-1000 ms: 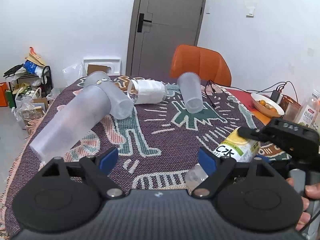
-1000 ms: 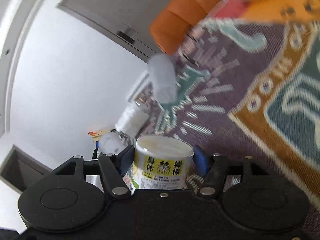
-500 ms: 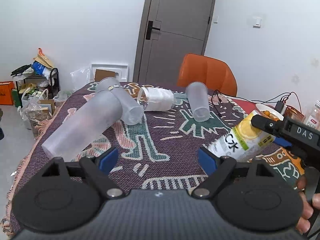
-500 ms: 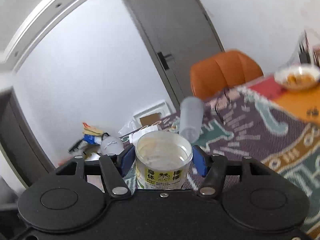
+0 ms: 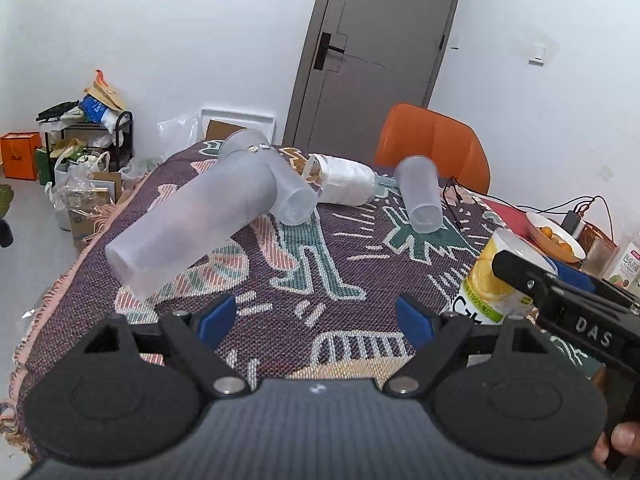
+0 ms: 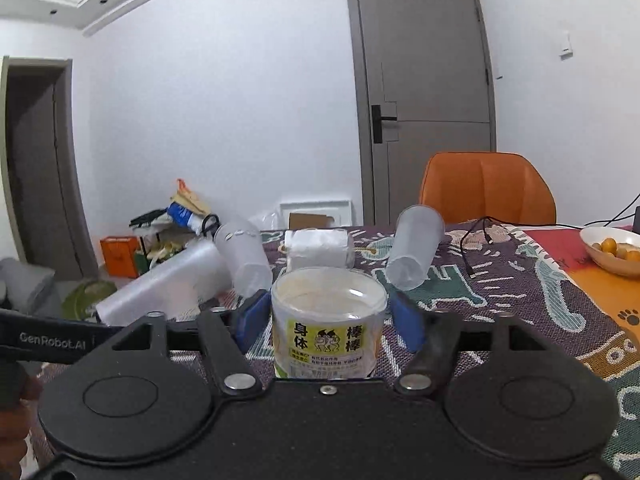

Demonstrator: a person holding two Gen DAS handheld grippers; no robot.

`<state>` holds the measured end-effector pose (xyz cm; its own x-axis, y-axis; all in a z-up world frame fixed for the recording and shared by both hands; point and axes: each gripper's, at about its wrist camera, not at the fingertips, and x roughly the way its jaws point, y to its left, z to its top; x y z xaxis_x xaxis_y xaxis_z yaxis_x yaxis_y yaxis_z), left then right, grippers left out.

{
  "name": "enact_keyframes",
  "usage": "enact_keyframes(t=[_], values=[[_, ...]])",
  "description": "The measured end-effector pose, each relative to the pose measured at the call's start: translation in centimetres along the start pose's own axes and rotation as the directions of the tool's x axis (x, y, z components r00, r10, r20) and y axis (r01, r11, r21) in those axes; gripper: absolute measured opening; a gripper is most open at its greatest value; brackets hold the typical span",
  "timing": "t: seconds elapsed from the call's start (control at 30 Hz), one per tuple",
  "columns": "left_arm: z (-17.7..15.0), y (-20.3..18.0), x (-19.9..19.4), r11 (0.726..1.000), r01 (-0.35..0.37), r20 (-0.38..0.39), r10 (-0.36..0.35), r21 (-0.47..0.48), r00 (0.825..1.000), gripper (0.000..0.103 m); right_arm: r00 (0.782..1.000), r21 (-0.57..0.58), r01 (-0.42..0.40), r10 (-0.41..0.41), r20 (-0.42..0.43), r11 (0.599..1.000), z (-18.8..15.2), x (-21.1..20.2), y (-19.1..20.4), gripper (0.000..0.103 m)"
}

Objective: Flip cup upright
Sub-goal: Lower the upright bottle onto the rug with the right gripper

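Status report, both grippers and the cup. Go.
Left gripper open, empty. Right gripper shut on cup, mouth up. Four cups lying beyond.

Even, bright indoor light — soft shadows, both views sharp, strong fisheye bending at edges.

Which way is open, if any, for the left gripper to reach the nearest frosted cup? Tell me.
Probably yes: the left gripper is open and empty, and the frosted cup lies on its side just ahead-left on the patterned cloth, nothing between.
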<state>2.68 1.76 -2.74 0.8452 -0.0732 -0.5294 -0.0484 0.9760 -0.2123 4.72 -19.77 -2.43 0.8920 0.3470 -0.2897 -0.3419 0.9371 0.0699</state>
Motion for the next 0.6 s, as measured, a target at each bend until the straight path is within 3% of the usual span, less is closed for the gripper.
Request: enact_keyframes(t=[0.1,0.43,0.6], values=[[-0.2,-0.2,-0.2,1.0,0.0,0.005,0.0,0.005,1.0,0.088,1.0,-0.013,-0.018,0.018,0.001,1.0,0.1,-0.4,0.2,0.089],[-0.3,-1.3,-1.7,1.0,-0.01,0.043,0.009,0.027,0.999,0.096,0.998,-0.006,-0.057,0.057,-0.026,0.998,0.2,-2.5,-0.8,0.103],[-0.6,-2.2,-2.4,0.998,0.003,0.051,-0.006,0.064,0.999,0.098,0.997,0.015,-0.063,0.064,-0.047,0.998,0.0,-3.6,-2.2,0.103]])
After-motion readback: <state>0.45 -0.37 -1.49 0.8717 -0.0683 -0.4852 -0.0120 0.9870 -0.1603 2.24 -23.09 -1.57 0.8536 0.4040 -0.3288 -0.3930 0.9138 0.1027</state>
